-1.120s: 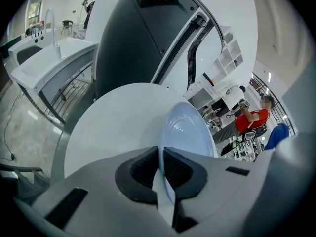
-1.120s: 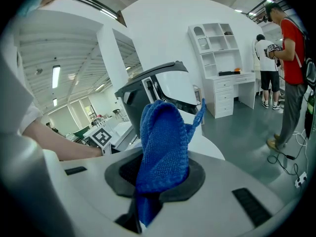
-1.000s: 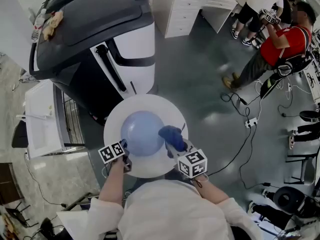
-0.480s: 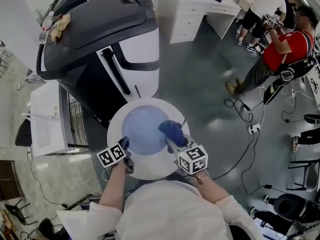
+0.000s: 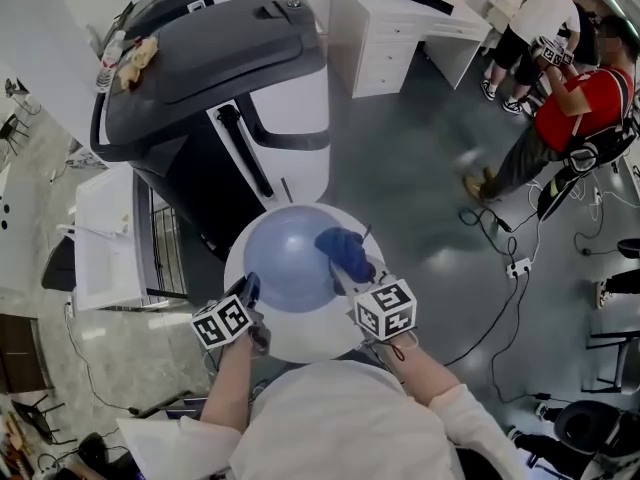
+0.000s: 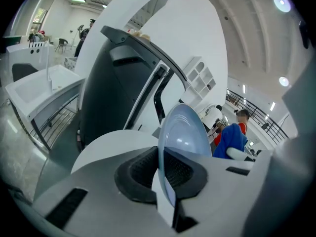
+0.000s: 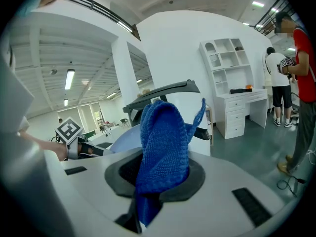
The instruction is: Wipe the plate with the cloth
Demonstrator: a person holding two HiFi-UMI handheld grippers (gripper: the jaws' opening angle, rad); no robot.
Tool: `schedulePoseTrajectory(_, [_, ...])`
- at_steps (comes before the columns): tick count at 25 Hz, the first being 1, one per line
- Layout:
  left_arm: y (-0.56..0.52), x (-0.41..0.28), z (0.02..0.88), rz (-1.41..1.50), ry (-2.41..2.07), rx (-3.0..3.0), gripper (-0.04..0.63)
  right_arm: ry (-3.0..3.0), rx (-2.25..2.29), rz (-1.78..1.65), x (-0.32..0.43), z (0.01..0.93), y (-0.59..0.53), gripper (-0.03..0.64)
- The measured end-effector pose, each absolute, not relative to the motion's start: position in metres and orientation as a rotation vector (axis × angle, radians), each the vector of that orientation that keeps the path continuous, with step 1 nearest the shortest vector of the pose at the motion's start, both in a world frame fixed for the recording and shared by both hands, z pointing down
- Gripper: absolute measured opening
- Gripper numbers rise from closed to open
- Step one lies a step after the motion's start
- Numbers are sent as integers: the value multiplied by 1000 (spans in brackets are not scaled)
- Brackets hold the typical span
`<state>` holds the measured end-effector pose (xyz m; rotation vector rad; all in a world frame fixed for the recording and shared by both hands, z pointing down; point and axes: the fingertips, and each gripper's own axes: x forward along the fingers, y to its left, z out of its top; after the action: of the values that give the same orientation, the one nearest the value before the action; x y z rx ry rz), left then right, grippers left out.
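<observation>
A pale blue plate (image 5: 288, 258) is held up above the round white table (image 5: 300, 333), tilted toward me. My left gripper (image 5: 249, 290) is shut on its near-left rim; in the left gripper view the plate (image 6: 185, 135) stands edge-on between the jaws. My right gripper (image 5: 345, 273) is shut on a blue knitted cloth (image 5: 344, 251), which lies against the plate's right side. In the right gripper view the cloth (image 7: 163, 152) bunches up from the jaws, with the plate (image 7: 126, 139) pale behind it on the left.
A large dark grey and white machine (image 5: 215, 88) stands just beyond the table. A white rack (image 5: 110, 238) is at the left. White desks (image 5: 420, 23) and people (image 5: 560, 108) are at the far right, with cables (image 5: 500, 258) on the floor.
Both grippers have risen, lifting the plate off the table; it now looks larger and nearer. The cloth stays at the plate's right side.
</observation>
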<state>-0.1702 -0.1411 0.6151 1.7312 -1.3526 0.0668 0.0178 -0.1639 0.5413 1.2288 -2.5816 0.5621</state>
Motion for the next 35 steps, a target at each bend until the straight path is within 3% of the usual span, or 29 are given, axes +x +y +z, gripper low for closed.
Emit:
schedulePoseTrajectory(24, [-122,-156,556,-1,-1406,1861,43,-2606,1077,409,-39,518,-177,86])
schedulePoseTrajectory(35, [-138,-164,539,-32,-1446,1890,43,-2566,801,355,-86,544,-142,86])
